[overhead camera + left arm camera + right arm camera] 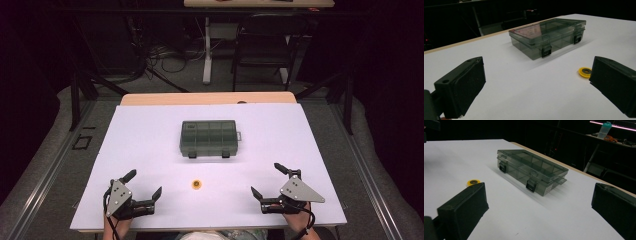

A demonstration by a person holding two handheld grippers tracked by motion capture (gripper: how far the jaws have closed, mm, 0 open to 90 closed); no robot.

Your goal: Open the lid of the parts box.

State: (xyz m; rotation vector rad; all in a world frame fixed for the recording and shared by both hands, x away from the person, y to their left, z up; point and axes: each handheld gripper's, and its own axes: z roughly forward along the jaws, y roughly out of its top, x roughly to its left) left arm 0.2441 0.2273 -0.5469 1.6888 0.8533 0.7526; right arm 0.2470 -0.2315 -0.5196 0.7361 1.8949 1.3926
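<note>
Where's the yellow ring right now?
In the high view the yellow ring lies on the white table, just in front of the closed box, between both grippers.

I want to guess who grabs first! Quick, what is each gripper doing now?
Left gripper: jaws wide open, holding nothing.
Right gripper: jaws wide open, holding nothing.

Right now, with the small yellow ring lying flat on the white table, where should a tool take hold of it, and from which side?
Probably from straight above: the yellow ring lies flat and thin on the white table, so a level approach finds little edge. Pinch across its outer rim. The left tool, open, looks about as near as the right.
</note>
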